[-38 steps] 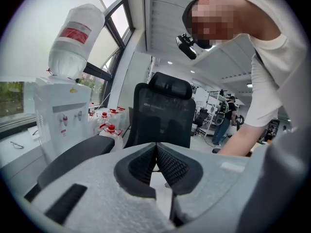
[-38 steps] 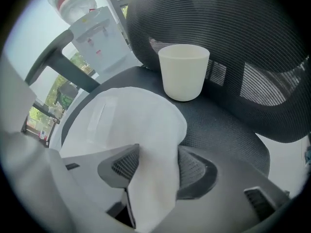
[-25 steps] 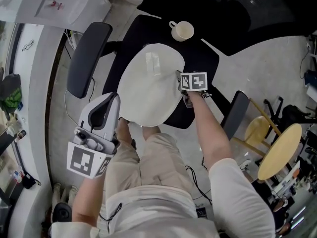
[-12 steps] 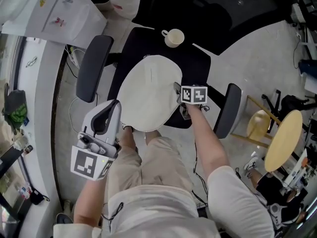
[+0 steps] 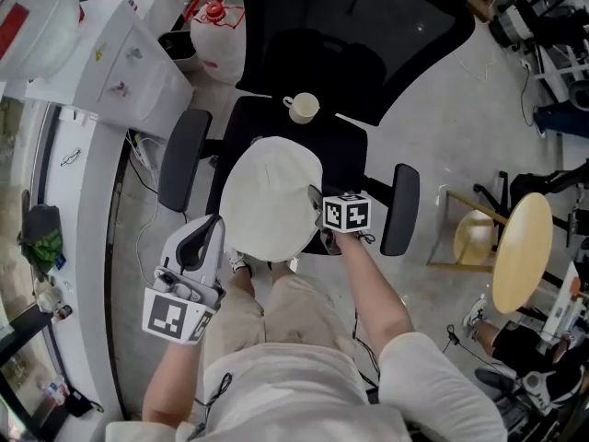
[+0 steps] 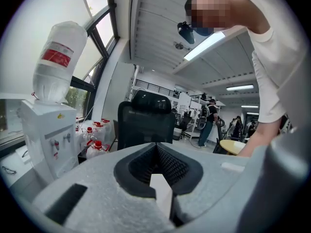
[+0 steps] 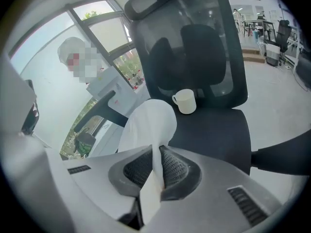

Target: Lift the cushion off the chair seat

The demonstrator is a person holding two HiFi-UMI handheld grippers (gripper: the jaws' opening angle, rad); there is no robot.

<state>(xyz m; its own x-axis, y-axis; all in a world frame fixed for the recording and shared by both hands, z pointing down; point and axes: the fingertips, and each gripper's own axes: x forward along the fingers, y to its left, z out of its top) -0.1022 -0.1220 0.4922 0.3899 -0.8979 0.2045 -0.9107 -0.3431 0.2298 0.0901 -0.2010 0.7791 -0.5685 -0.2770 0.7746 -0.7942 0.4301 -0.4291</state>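
Head view: the cushion (image 5: pixel 270 201) is a pale, nearly round disc, a little longer along the line running away from you; it sits over the front left part of the chair seat (image 5: pixel 354 155), whose black surface shows bare behind it and to its right; a cup (image 5: pixel 302 107) stands on the seat at the back, apart from the cushion. The right tongs (image 5: pixel 316 214) meet the cushion at its right rim, so the cushion lies to their left; the left tongs (image 5: pixel 212 224) are just beside its near-left rim; from here you cannot tell whether they touch it.

Left gripper view: the left tongs (image 6: pixel 155 147) are clenched, pads meeting at the tips with nothing pinched; they look level past the chair back (image 6: pixel 146 123) and a water dispenser (image 6: pixel 46 135); no cushion in sight, so this hand carries none of it.

Right gripper view: the right tongs (image 7: pixel 156 152) are clamped on the cushion's edge, the white fabric running through the pads and standing up beyond them; the seat and cup lie below and behind it.

Judgement: your right hand alone bears the load; the cushion looks clear of the seat or nearly so; with one rim pinched it may sag or swing towards the cup.
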